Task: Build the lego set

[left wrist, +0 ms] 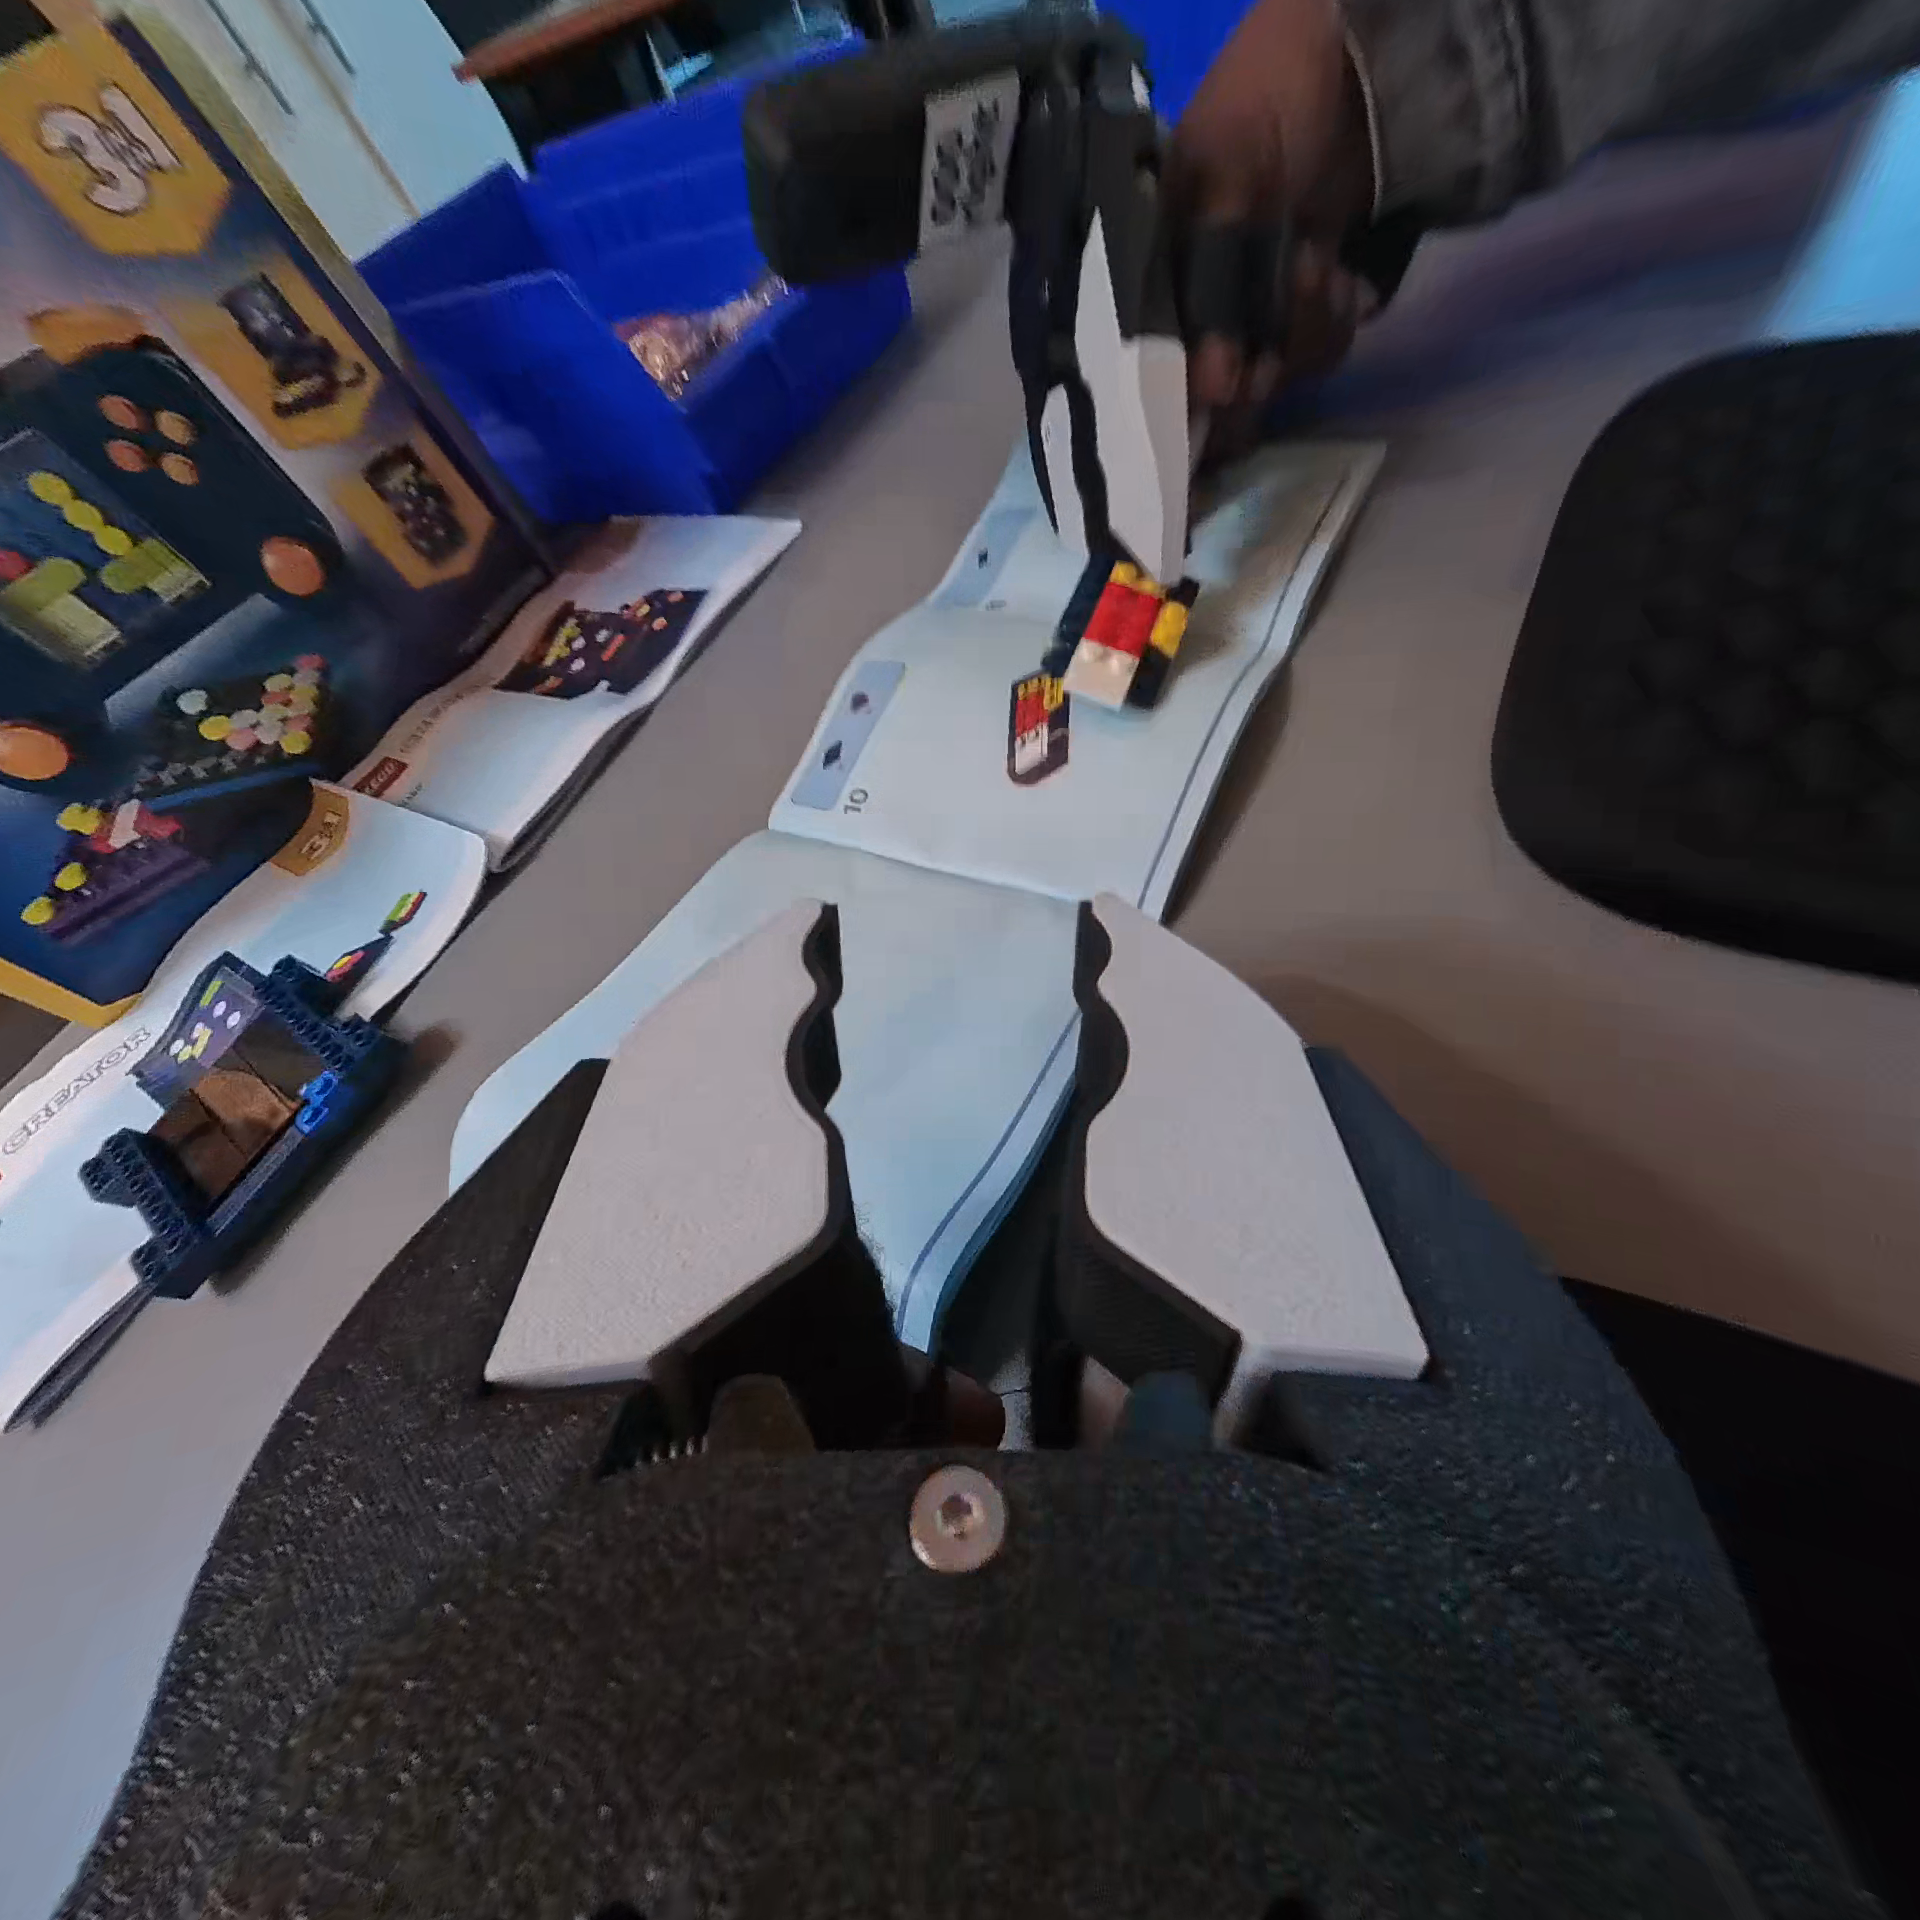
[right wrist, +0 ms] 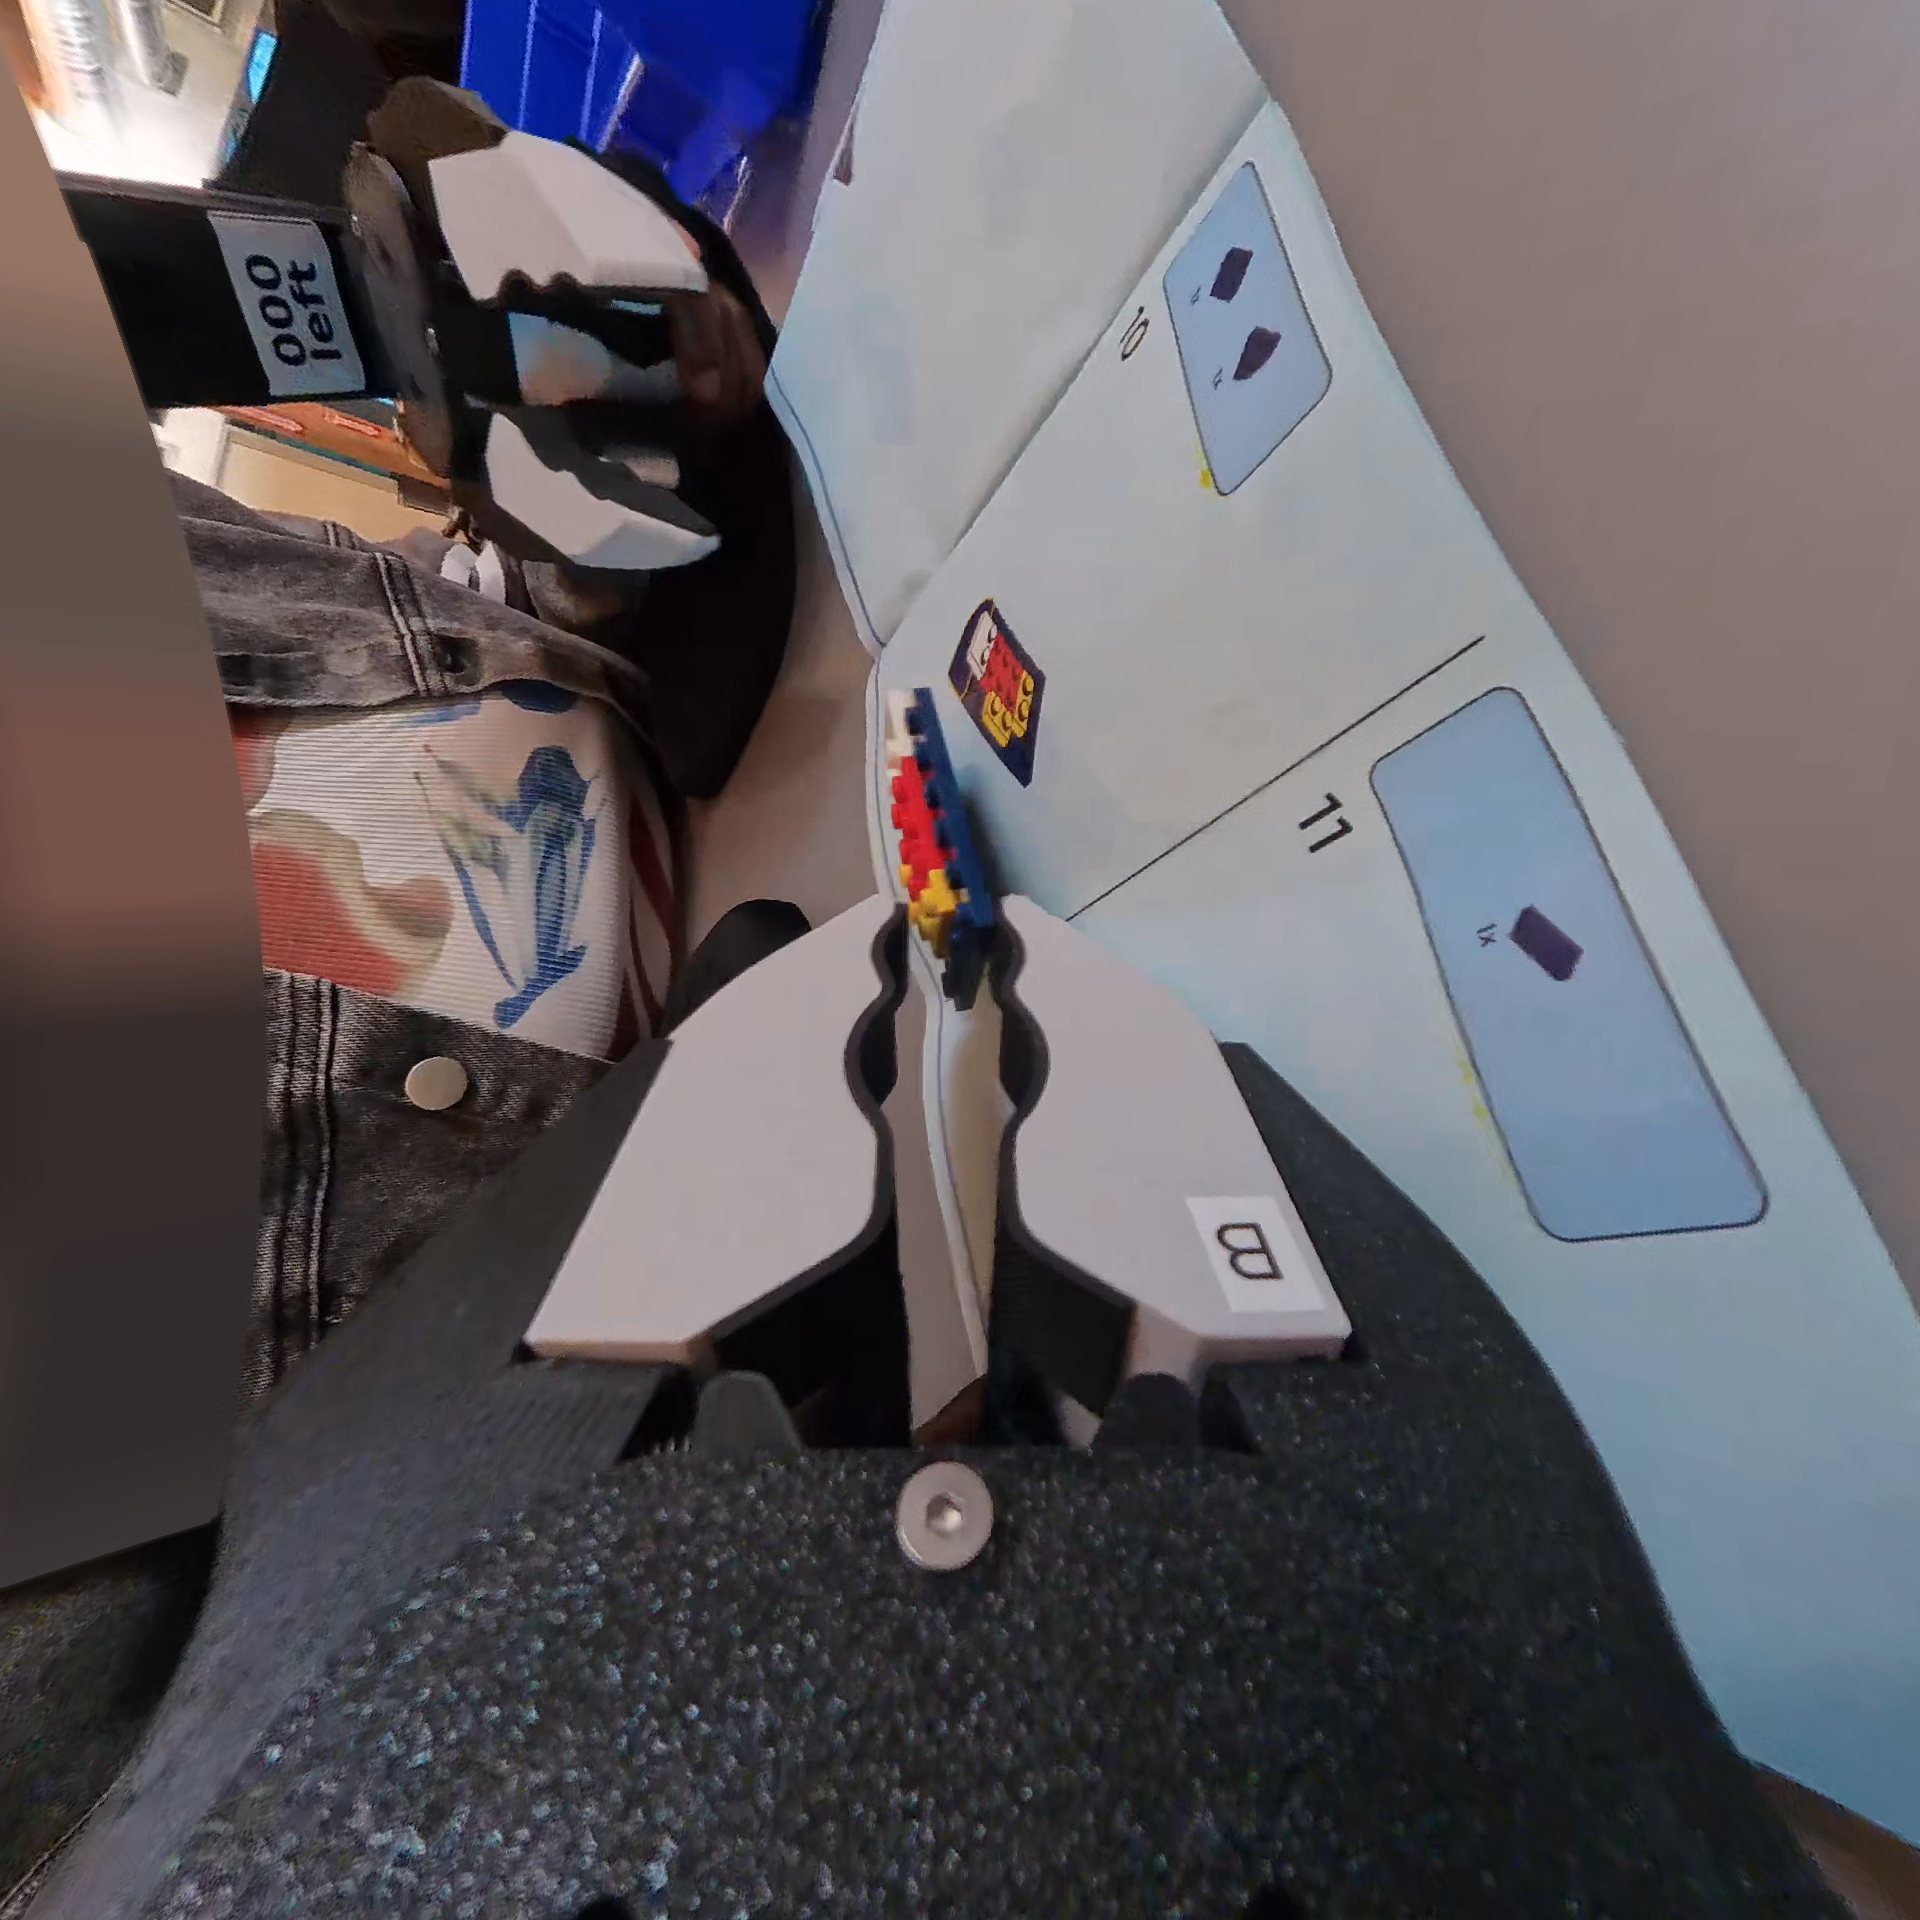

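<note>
The right gripper (right wrist: 951, 961) pinches a small red, yellow, blue and white brick assembly (right wrist: 930, 831) against the open pale-blue instruction booklet (right wrist: 1299, 727) on the desk; the left gripper (left wrist: 956, 925), at the assembly's six o'clock in its own view, hovers with jaws spread and empty.

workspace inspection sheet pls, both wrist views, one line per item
surface: grey table, open instruction booklet on it
job's things: small brick build, red, yellow, white on blue, on the booklet
clutter: printed box, two more booklets, dark blue brick frame, blue bins
grippers: right gripper closed on the build's end; left gripper open, nothing between its fingers
cables: nothing seen
surroundings: black chair, person's denim sleeve
</note>
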